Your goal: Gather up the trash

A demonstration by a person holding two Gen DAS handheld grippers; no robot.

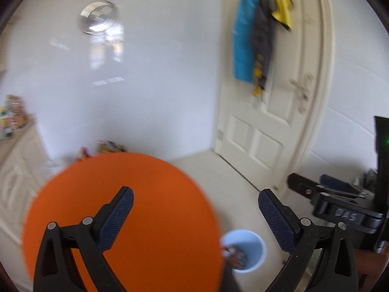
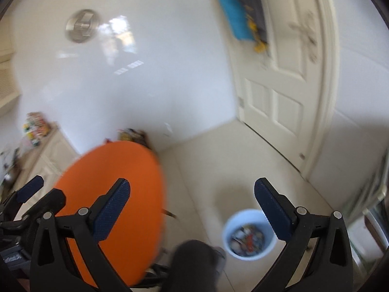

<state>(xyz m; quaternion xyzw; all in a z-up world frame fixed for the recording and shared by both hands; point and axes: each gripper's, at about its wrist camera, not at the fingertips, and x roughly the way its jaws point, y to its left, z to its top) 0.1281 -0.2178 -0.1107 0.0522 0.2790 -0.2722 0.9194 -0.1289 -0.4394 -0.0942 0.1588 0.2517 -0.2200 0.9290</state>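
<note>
Trash [image 2: 248, 242] sits piled inside a light blue bin [image 2: 250, 254] on the pale floor [image 2: 218, 160], just right of the round orange table [image 1: 121, 219] and near the white panelled door [image 1: 257, 131]. Left claw [image 1: 195, 215] jaws wide apart, nothing between them, above the table's right edge and the bin. Right claw [image 2: 192, 209] jaws also wide apart, empty, above the floor between table and bin; the bin shows by its right finger. From the left wrist view the right claw's body appears at far right. Blue, grey and yellow cloths [image 1: 243, 39] hang on the door. Round silver wall fitting [image 1: 98, 17] upper left. Both views motion-blurred.
</note>
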